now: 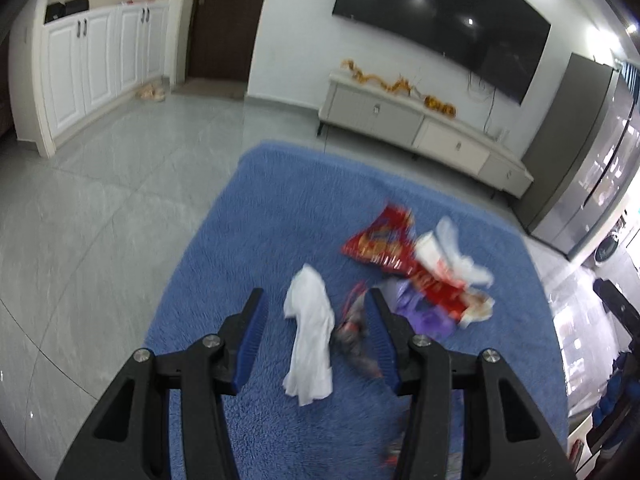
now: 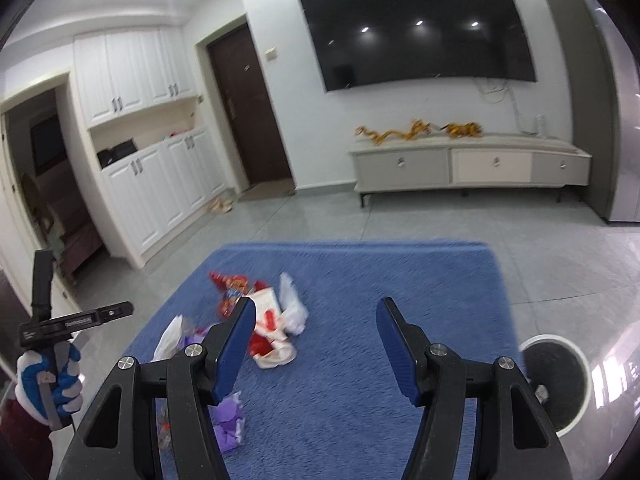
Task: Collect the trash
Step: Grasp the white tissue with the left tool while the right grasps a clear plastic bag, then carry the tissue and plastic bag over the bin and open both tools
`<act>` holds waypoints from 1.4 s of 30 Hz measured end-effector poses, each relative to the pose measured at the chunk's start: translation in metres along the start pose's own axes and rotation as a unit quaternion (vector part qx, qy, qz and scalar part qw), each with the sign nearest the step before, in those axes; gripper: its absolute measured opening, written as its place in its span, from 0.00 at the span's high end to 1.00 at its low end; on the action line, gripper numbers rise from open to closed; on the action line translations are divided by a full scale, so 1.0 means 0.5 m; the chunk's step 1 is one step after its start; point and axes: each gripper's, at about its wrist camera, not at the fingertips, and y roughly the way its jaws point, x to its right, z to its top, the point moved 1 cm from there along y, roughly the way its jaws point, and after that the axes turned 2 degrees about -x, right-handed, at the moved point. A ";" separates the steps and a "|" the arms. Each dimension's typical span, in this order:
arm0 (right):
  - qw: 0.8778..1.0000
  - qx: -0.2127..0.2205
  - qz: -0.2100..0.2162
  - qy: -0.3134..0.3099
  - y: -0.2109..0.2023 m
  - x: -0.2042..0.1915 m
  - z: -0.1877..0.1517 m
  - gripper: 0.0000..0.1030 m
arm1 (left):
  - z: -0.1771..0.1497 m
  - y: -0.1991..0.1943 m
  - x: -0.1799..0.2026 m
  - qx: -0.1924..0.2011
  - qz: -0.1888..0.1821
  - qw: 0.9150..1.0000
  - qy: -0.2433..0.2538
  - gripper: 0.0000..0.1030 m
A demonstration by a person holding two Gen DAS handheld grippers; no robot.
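Note:
Trash lies on a blue rug [image 1: 280, 208]. In the left wrist view, a crumpled white tissue [image 1: 310, 332] lies between the open jaws of my left gripper [image 1: 316, 304], below them. A dark wrapper [image 1: 354, 336] sits by the right finger. A red snack bag [image 1: 380, 244], white paper [image 1: 452, 252] and a purple wrapper [image 1: 420, 312] lie beyond. My right gripper [image 2: 316, 312] is open and empty above the rug [image 2: 400, 280]. The red bag [image 2: 232, 292], red and white packet [image 2: 268, 332] and purple wrapper [image 2: 230, 424] lie to its left.
A white bin with a black liner [image 2: 560, 380] stands on the tile floor at the rug's right edge. A low TV cabinet [image 2: 468, 168] and wall TV [image 2: 416, 28] are behind. White cupboards [image 2: 160, 192] line the left wall. A gloved hand [image 2: 48, 384] holds the left tool.

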 end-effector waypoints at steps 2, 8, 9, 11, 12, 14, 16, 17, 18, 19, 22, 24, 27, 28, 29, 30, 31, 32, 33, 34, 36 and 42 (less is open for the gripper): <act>1.000 -0.025 0.013 -0.005 0.044 -0.016 -0.011 0.41 | -0.017 0.031 0.012 -0.018 0.000 1.000 0.012 0.53; 0.996 -0.087 0.029 -0.001 0.164 -0.022 -0.028 0.46 | -0.046 0.102 0.018 -0.049 -0.002 0.998 0.029 0.57; 0.995 -0.094 0.030 0.005 0.185 -0.019 -0.024 0.47 | -0.047 0.108 0.016 -0.051 -0.002 0.998 0.029 0.59; 0.994 -0.103 0.034 0.012 0.220 -0.009 -0.016 0.48 | -0.050 0.119 0.007 -0.055 -0.004 0.998 0.027 0.63; 0.993 -0.107 0.037 0.015 0.237 -0.006 -0.012 0.50 | -0.052 0.123 0.004 -0.056 -0.007 0.998 0.025 0.67; 0.992 -0.114 0.041 0.020 0.268 -0.003 -0.007 0.52 | -0.053 0.124 0.003 -0.057 -0.008 0.998 0.027 0.70; 0.990 -0.128 0.046 0.024 0.305 0.000 -0.007 0.53 | -0.057 0.128 0.001 -0.061 -0.008 0.998 0.029 0.76; 0.990 -0.133 0.049 0.027 0.318 0.002 -0.008 0.54 | -0.060 0.129 0.000 -0.063 -0.008 0.998 0.031 0.77; 0.988 -0.140 0.053 0.032 0.333 0.004 -0.011 0.55 | -0.062 0.130 0.001 -0.062 -0.007 0.997 0.033 0.79; 0.987 -0.148 0.056 0.036 0.347 0.005 -0.014 0.56 | -0.064 0.129 0.003 -0.060 -0.005 0.997 0.039 0.79; 0.983 -0.167 0.060 0.047 0.381 0.010 -0.025 0.63 | -0.066 0.130 0.006 -0.061 -0.007 0.997 0.039 0.86; 0.981 -0.171 0.073 0.058 0.390 0.016 -0.029 0.74 | -0.065 0.130 0.008 -0.062 -0.007 0.997 0.042 0.92; 0.982 -0.159 0.075 0.062 0.377 0.023 -0.025 0.78 | -0.064 0.120 0.010 -0.054 -0.005 0.998 0.038 0.94; 0.983 -0.154 0.074 0.062 0.366 0.025 -0.022 0.78 | -0.062 0.114 0.010 -0.051 -0.005 0.998 0.035 0.94; 0.984 -0.149 0.073 0.063 0.356 0.030 -0.021 0.78 | -0.060 0.105 0.009 -0.046 -0.004 0.998 0.031 0.94; 0.985 -0.143 0.073 0.064 0.343 0.034 -0.018 0.78 | -0.058 0.098 0.009 -0.042 -0.004 0.999 0.029 0.94; 0.986 -0.134 0.074 0.067 0.324 0.041 -0.016 0.78 | -0.055 0.088 0.008 -0.036 -0.003 0.999 0.027 0.94; 0.987 -0.128 0.073 0.068 0.310 0.043 -0.017 0.78 | -0.052 0.074 0.009 -0.030 -0.002 0.999 0.025 0.94; 0.987 -0.121 0.072 0.071 0.292 0.048 -0.014 0.78 | -0.050 0.063 0.009 -0.025 -0.001 0.999 0.024 0.94; 0.988 -0.114 0.071 0.074 0.277 0.054 -0.011 0.78 | -0.048 0.051 0.010 -0.019 0.000 0.999 0.025 0.94; 0.989 -0.101 0.068 0.079 0.246 0.061 -0.011 0.78 | -0.041 0.023 0.018 -0.009 -0.001 1.000 0.027 0.94; 0.992 -0.059 0.059 0.100 0.147 0.072 -0.009 0.78 | -0.022 -0.038 0.087 0.012 -0.018 0.998 0.050 0.94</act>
